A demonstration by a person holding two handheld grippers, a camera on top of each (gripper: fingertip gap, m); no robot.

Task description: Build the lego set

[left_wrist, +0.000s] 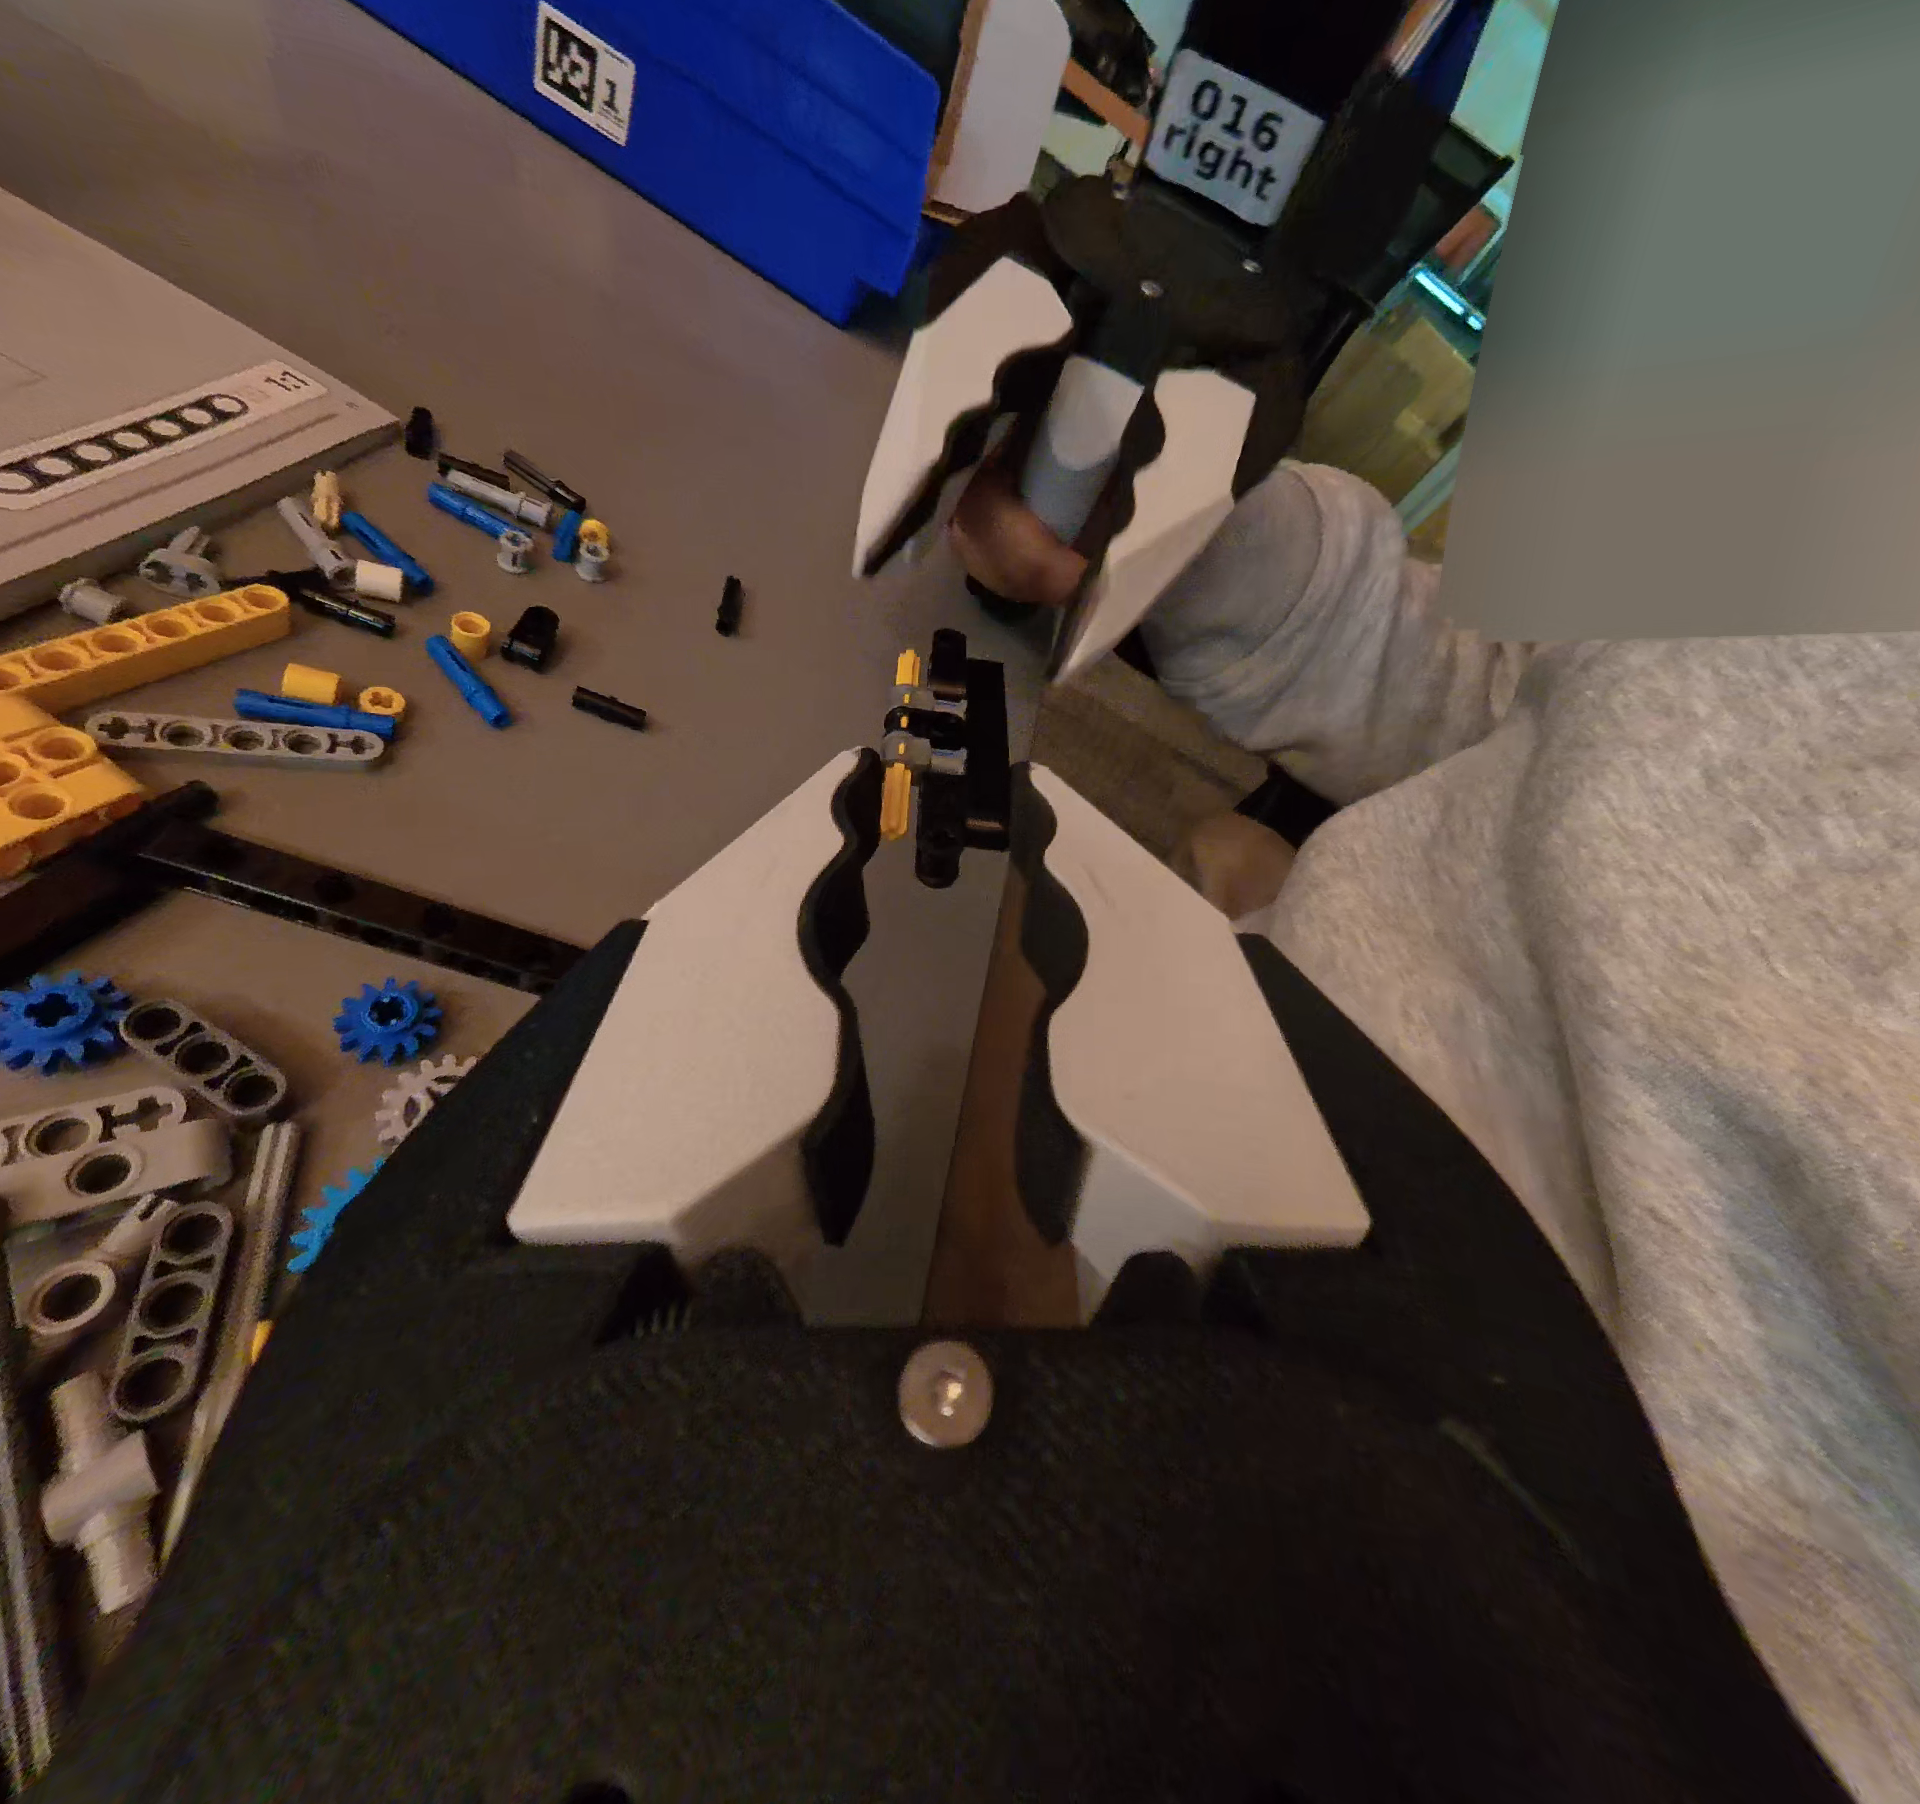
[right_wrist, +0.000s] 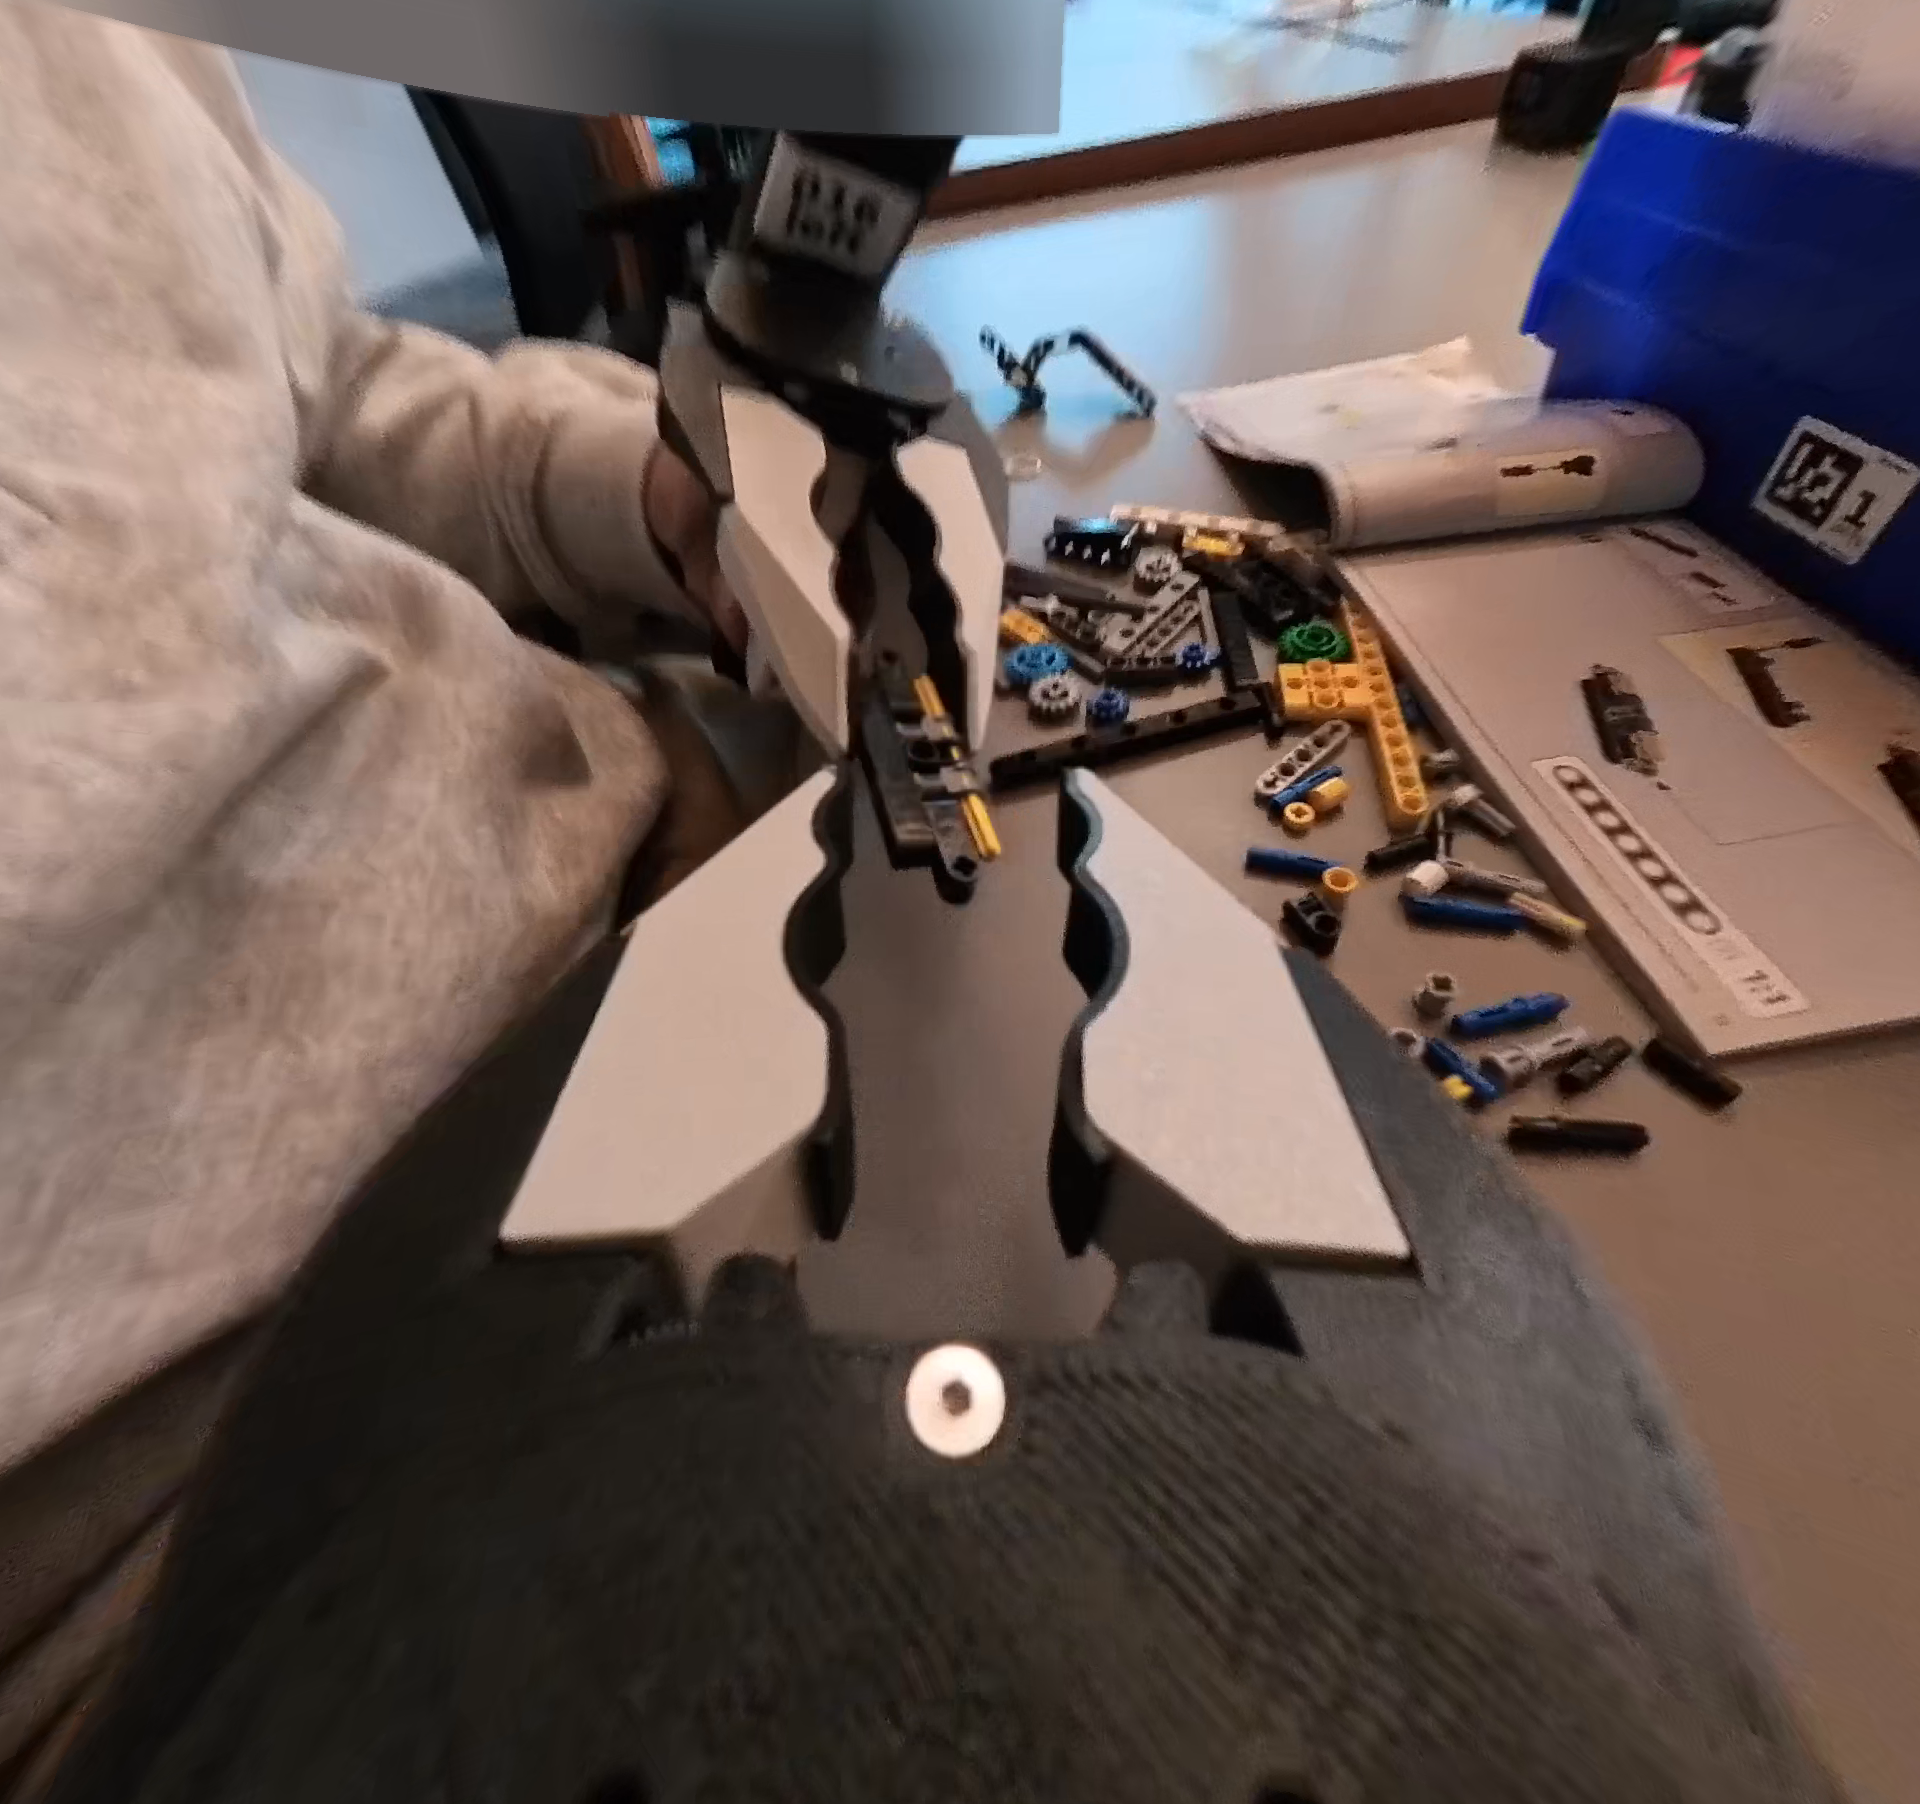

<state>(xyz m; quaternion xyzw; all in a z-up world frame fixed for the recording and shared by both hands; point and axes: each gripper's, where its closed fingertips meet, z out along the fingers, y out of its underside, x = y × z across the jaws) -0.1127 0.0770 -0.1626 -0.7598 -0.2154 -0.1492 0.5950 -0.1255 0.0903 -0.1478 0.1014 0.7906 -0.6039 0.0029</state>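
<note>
Above the table's edge, left gripper (left_wrist: 940,767) clamps the black assembly (left_wrist: 951,767); right gripper (right_wrist: 951,804), jaws wide, should close squarely.

Left wrist view: looking forward along own fingers, close above the grey table (left_wrist: 582,320), facing the right gripper (left_wrist: 977,611). Right wrist view: opposite way, somewhat blurred, facing the left gripper (right_wrist: 904,715). Shared: small black assembly (left_wrist: 951,767) between, loose parts (right_wrist: 1351,798), blue bin (right_wrist: 1714,300).

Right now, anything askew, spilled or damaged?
Nothing damaged. Loose lego parts lie scattered on the table, normal mid-build. The left gripper holds the black assembly; the right gripper is open.
</note>
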